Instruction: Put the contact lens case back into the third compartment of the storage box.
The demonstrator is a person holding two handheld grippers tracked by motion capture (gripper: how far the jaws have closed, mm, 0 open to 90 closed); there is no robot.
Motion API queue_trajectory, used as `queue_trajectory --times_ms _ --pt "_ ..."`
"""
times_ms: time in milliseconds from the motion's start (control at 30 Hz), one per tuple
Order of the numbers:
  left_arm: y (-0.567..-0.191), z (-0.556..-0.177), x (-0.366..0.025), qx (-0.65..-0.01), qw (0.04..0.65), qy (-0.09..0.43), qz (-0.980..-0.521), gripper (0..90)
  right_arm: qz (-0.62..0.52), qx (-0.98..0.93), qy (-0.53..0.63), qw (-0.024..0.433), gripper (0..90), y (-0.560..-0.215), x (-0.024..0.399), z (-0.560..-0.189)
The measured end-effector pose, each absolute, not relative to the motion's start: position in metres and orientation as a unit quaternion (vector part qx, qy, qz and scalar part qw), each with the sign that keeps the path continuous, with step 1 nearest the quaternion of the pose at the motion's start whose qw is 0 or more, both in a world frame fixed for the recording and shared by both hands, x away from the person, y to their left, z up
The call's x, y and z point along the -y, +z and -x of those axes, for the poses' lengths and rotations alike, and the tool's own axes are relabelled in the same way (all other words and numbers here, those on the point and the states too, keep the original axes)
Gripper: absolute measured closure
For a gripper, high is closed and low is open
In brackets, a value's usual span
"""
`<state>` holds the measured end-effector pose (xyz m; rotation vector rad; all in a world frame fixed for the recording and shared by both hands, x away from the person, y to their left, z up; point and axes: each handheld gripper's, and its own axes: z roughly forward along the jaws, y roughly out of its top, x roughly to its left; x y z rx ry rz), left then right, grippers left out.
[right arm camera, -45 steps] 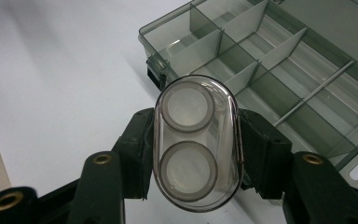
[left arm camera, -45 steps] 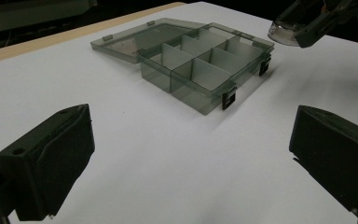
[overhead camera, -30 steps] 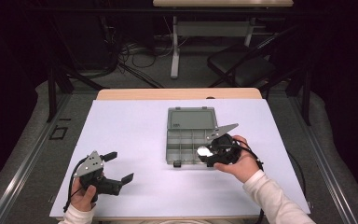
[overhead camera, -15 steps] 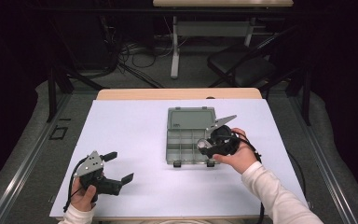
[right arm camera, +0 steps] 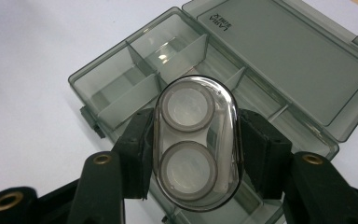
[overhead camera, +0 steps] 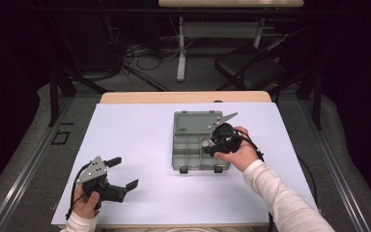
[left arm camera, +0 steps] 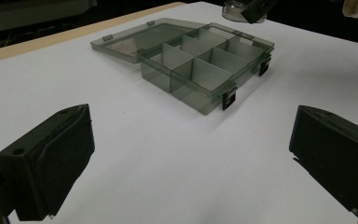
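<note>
A clear oval case (right arm camera: 196,142) with two round wells is pinched by its long sides in the right gripper (right arm camera: 196,154), held above the open grey organizer box (right arm camera: 121,93). The box sits right of centre on the white table (overhead camera: 140,140), its lid lying flat at 12 o'clock. At 7 o'clock, the left gripper (overhead camera: 121,173) rests spread and empty

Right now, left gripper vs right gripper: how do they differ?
The left gripper has open jaws with nothing between them; the right gripper is shut on a clear oval case with two round wells. The left gripper is near the table's front edge, apart from the grey compartment box; the right gripper is over that open box. Both have black jaws and are hand-held.
</note>
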<state>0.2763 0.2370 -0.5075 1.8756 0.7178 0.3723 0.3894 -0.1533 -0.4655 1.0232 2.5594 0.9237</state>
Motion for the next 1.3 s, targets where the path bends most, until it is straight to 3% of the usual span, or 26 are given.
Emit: queue_trajectory --times_ms 1300 --pt "-0.507 -0.276 -0.238 -0.299 0.524 0.155 -0.782 0.3 -0.404 -0.838 0.34 0.137 48.6 -0.484 0.146 -0.428"
